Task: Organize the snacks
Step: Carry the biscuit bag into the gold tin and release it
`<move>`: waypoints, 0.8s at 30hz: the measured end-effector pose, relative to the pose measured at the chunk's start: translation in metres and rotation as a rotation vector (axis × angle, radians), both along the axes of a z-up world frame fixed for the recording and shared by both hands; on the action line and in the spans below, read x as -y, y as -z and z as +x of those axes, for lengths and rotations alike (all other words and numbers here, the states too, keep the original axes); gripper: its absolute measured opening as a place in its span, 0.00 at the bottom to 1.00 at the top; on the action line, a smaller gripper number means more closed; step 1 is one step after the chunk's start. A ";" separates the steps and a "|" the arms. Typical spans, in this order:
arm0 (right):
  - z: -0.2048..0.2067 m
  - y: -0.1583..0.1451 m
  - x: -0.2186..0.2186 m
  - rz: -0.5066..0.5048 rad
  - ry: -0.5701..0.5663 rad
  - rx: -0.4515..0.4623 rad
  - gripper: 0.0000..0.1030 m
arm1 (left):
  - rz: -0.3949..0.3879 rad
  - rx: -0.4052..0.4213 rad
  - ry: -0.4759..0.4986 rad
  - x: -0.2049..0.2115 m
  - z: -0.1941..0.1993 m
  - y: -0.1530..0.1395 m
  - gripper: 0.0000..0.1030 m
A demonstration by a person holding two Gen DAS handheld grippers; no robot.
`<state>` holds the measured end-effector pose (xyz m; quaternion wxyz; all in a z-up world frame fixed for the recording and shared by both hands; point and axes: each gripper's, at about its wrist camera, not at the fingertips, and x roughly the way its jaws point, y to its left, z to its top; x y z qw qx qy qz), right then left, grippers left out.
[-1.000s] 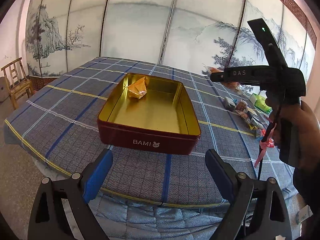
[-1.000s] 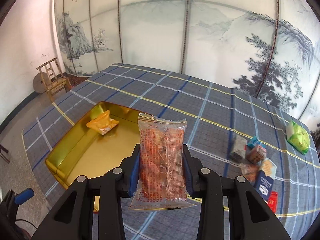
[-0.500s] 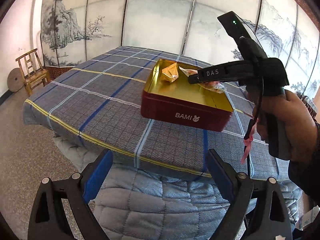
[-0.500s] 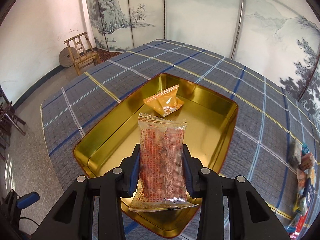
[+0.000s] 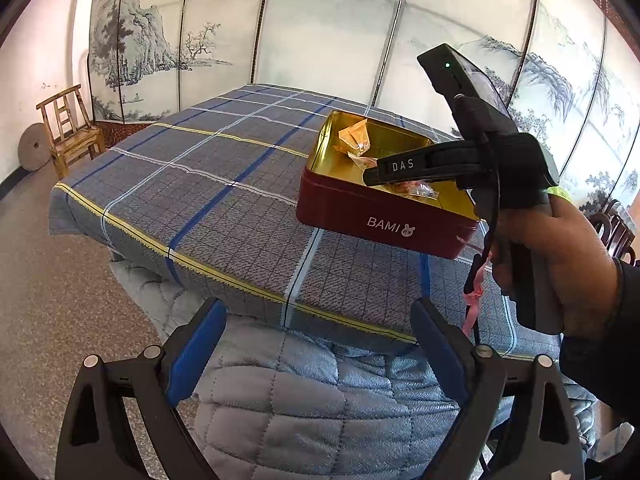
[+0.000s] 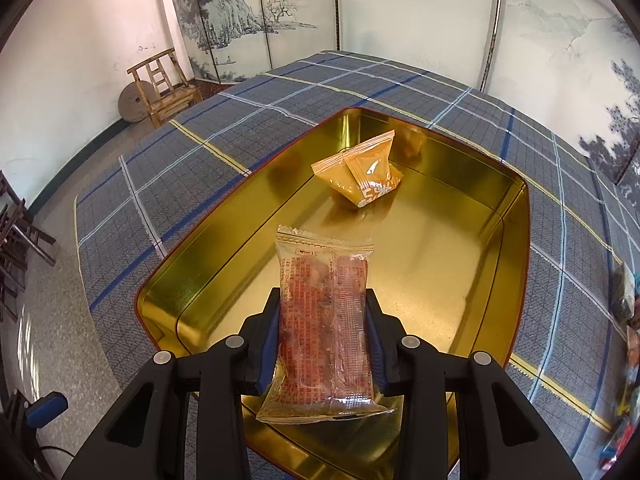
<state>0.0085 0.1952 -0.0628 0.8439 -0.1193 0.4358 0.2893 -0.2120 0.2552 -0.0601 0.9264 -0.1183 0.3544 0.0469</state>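
A red BAMI tin [image 5: 384, 224] with a gold inside [image 6: 436, 264] stands on the plaid table. An orange snack packet [image 6: 362, 178] lies at its far end, also in the left wrist view [image 5: 354, 136]. My right gripper [image 6: 322, 320] is shut on a clear packet of reddish snacks [image 6: 326, 320] and holds it low over the tin's near half. In the left wrist view the right gripper [image 5: 416, 166] reaches over the tin with the packet [image 5: 412, 189] under it. My left gripper [image 5: 316, 344] is open and empty, off the table's front edge.
Several loose snacks [image 6: 624, 296] lie on the plaid cloth to the right of the tin. A wooden chair [image 5: 70, 136] and a stone wheel [image 5: 34, 151] stand by the wall at left. Painted screens back the table. A quilted cover [image 5: 304, 380] hangs below the table's edge.
My right gripper has carried the reddish packet from beside the tin to over it and lowered it inside. My left gripper has drawn back and left, off the table's edge.
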 end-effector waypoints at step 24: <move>0.002 0.014 0.010 0.038 0.032 -0.009 0.39 | 0.036 -0.016 0.016 0.010 0.004 -0.003 0.89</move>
